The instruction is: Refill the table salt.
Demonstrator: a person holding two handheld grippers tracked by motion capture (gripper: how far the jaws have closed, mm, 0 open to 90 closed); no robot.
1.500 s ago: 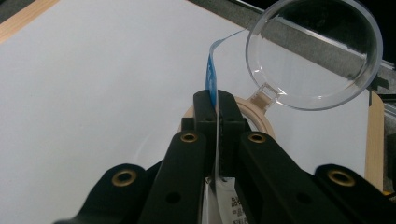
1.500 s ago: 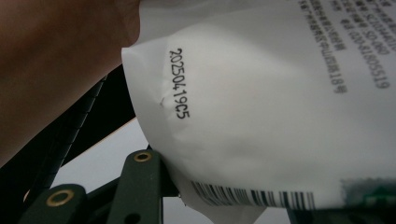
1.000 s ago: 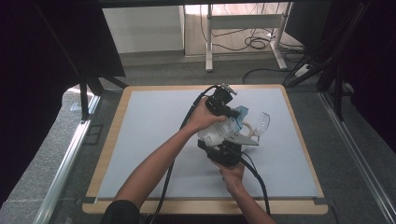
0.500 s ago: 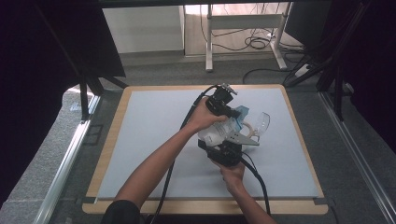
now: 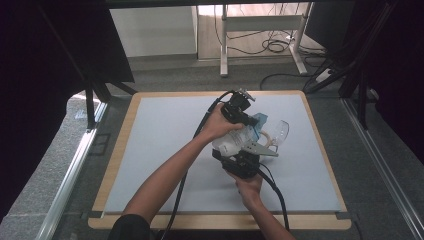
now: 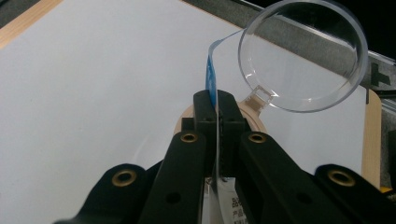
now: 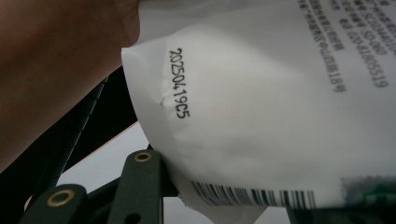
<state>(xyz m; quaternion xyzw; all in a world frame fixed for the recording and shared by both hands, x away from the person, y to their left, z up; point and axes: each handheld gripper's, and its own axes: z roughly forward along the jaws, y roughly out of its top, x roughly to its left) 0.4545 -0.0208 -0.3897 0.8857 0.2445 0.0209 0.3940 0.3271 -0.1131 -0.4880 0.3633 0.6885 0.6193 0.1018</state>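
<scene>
Two tongs meet at the middle of the high view, over a pale grey mat on a wood-edged tabletop. The left tongs and the right tongs both hold a white plastic pouch with a blue top edge, and a clear round glass stands just right of it. Black cables trail toward the lower edge; a metal desk frame and loose floor cables fill the top.

In the left gripper view, the left tongs are pinched tight on the pouch's thin blue edge; the smooth, transparent glass rim sits at upper right.

In the right gripper view, the crinkled white pouch, printed with a date code and barcode, lies between the half-spread jaws; their pads are hidden, so the grip itself cannot be seen there. A hand covers the upper left.
</scene>
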